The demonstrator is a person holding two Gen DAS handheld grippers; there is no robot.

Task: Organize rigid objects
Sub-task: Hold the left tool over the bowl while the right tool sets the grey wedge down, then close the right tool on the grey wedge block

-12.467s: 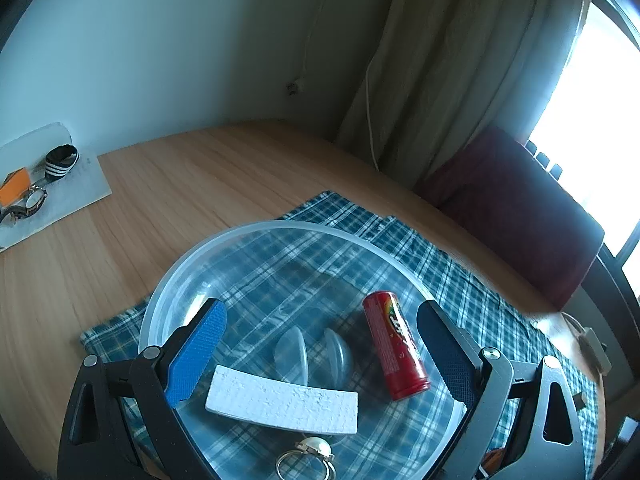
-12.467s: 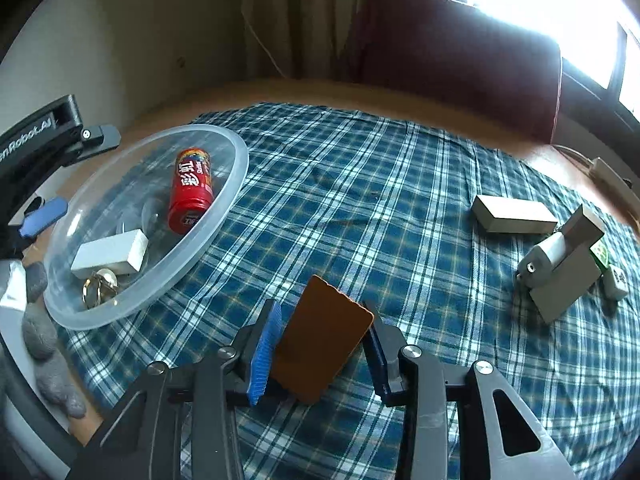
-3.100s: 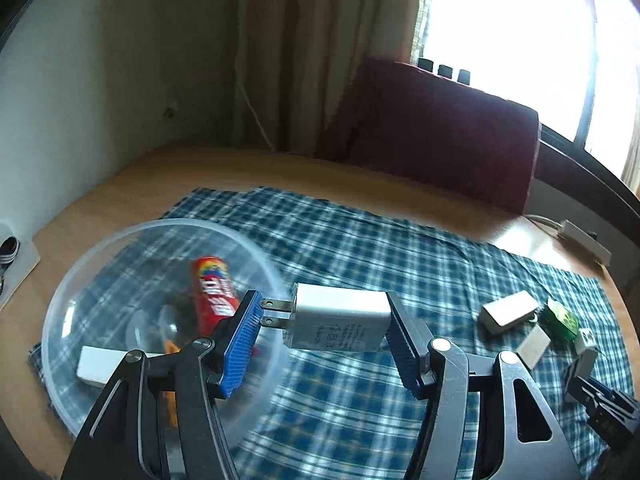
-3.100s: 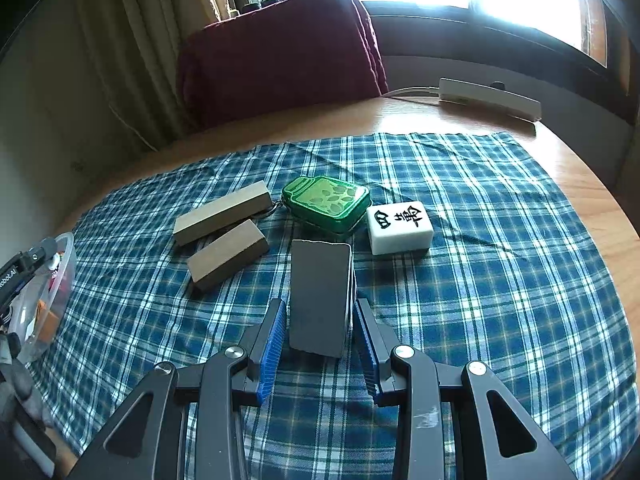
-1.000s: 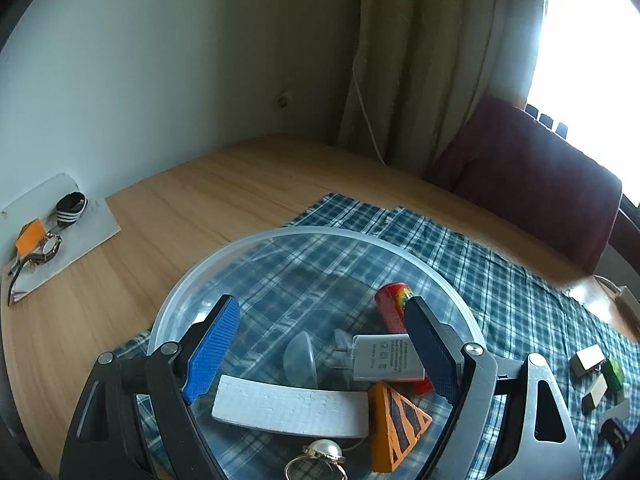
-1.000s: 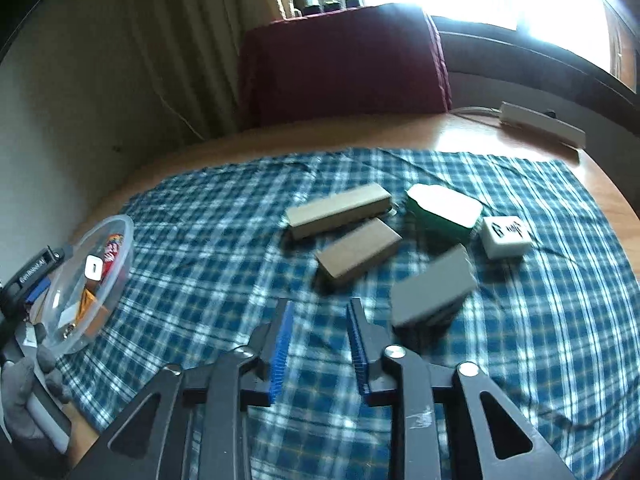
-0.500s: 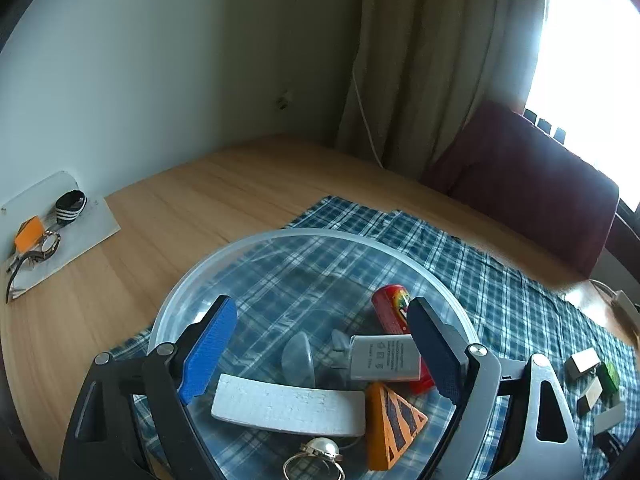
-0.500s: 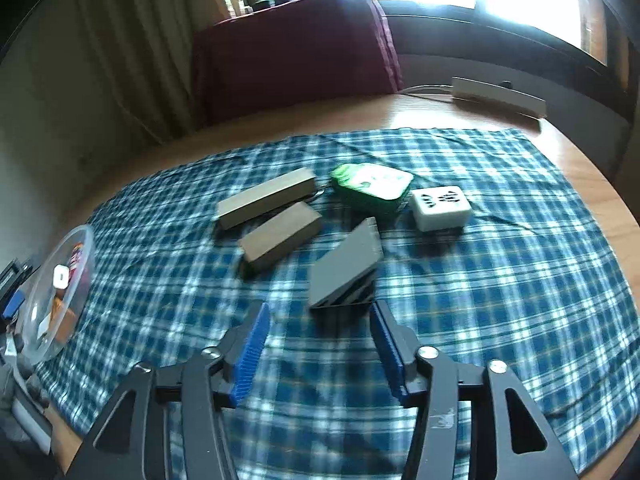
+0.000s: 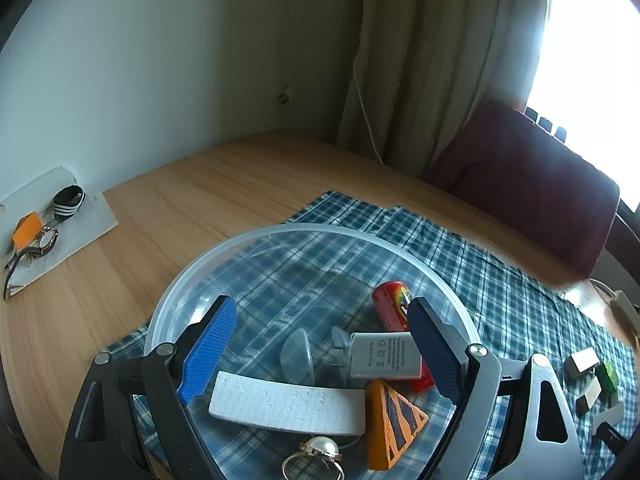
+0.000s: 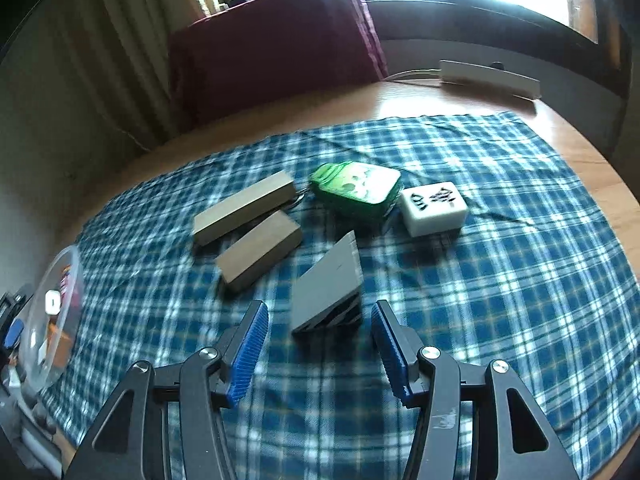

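My left gripper (image 9: 320, 346) hangs open over a clear plastic bowl (image 9: 276, 236). In the bowl lie a white charger (image 9: 384, 360), a red can (image 9: 390, 304), a white foam strip (image 9: 286, 402), an orange wedge (image 9: 390, 416), a ring (image 9: 314, 458) and a clear lens (image 9: 298, 354). My right gripper (image 10: 320, 350) is open with a grey wedge block (image 10: 328, 288) lying on the cloth just ahead of its fingertips. Beyond it sit two wooden blocks (image 10: 258, 256) (image 10: 244, 206), a green tin (image 10: 356, 186) and a white mahjong tile (image 10: 434, 206).
A blue plaid cloth (image 10: 500, 280) covers the round wooden table (image 9: 180, 216). A white sheet with a watch and small items (image 9: 44, 228) lies at the far left. A maroon chair (image 10: 276, 36) and a power strip (image 10: 488, 74) are at the back. The bowl (image 10: 60, 312) shows at the right wrist view's left edge.
The right gripper let go of the grey wedge, which now lies tipped on the cloth, and its jaws have spread wider. The left gripper released the charger into the bowl and stays open above it.
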